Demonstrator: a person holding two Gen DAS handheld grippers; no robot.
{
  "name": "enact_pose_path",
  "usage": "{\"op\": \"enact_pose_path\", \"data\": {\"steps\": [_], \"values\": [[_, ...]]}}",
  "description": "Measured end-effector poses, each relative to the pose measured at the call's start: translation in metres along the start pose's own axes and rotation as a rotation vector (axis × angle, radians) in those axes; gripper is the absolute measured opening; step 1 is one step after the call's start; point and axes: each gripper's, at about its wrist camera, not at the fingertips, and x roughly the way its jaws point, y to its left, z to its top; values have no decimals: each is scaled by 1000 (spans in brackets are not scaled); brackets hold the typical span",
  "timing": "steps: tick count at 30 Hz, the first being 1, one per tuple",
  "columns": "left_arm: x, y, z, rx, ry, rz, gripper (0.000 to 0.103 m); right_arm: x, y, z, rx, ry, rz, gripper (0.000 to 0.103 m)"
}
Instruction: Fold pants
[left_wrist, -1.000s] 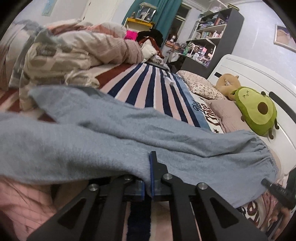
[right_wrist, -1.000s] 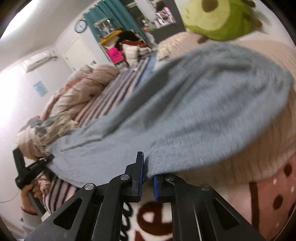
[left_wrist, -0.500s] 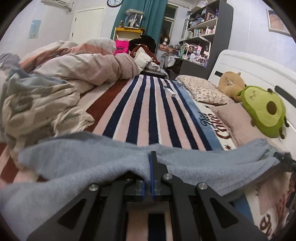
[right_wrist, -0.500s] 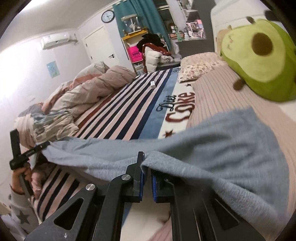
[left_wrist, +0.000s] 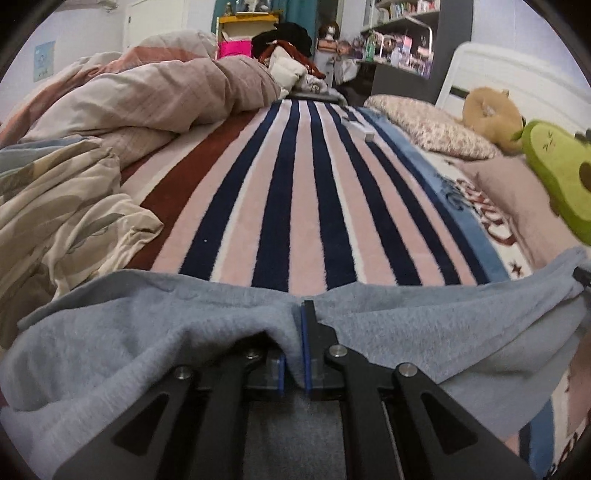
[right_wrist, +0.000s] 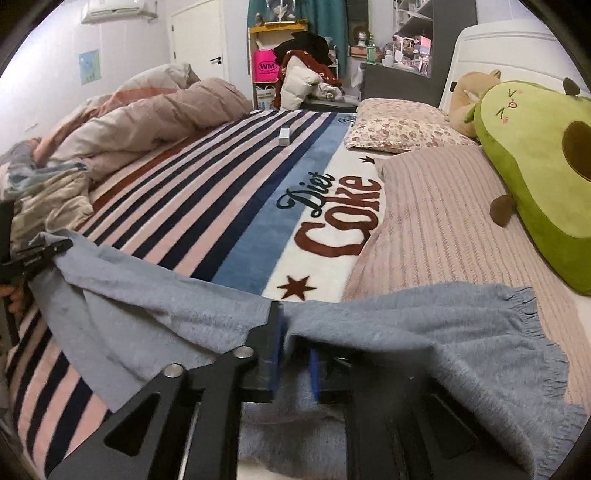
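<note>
Left wrist view, bottom centre: the left gripper (left_wrist: 293, 347) has its blue-padded jaws drawn nearly together, pinching a fold of the grey-blue pants (left_wrist: 147, 332). The fabric spreads across the lower frame to both edges. At the right edge the pants meet the tip of the right gripper (left_wrist: 581, 275).

Right wrist view, bottom centre: the right gripper (right_wrist: 293, 354) clamps an edge of the pants (right_wrist: 424, 332) between narrowly parted pads; the gathered waistband lies lower right on a ribbed pink pillow (right_wrist: 443, 221). At the left edge the left gripper (right_wrist: 55, 247) holds the far end.

Beyond, mid-frame: a striped blanket (left_wrist: 295, 184) lettered "Diet Coke". Upper left: a rumpled duvet (left_wrist: 147, 92). Right: an avocado plush (right_wrist: 535, 166).
</note>
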Motion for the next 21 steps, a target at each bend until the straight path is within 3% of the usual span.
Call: {"op": "enact_pose_path", "data": {"steps": [1,2,3,4,6,10,13,16,21], "values": [[-1,-1,0,2,-7,-4,10,1,1,-1,-2,5,7,42],[-3,-2,-1,-3,-20,-21,31,1,1,-4,-1,9,24,58],[-8,-1,-1,-10,-36,-48,53,0,2,-3,0,5,31,64],[-14,-2,-1,-11,-56,-64,92,-6,4,-4,-5,-2,29,66],[-36,-6,1,15,-133,-68,96,-18,6,-3,-18,-27,16,73],[-81,-8,2,40,-202,-87,96,-55,5,-2,-10,-87,5,76],[-105,-14,-8,88,-212,-108,96,-84,9,-9,-23,-108,20,76],[-105,-26,-21,134,-164,-158,96,-93,15,-19,-38,-72,44,75],[-72,-39,-40,168,-49,-182,95,-69,27,-40,-59,35,122,36]]}}
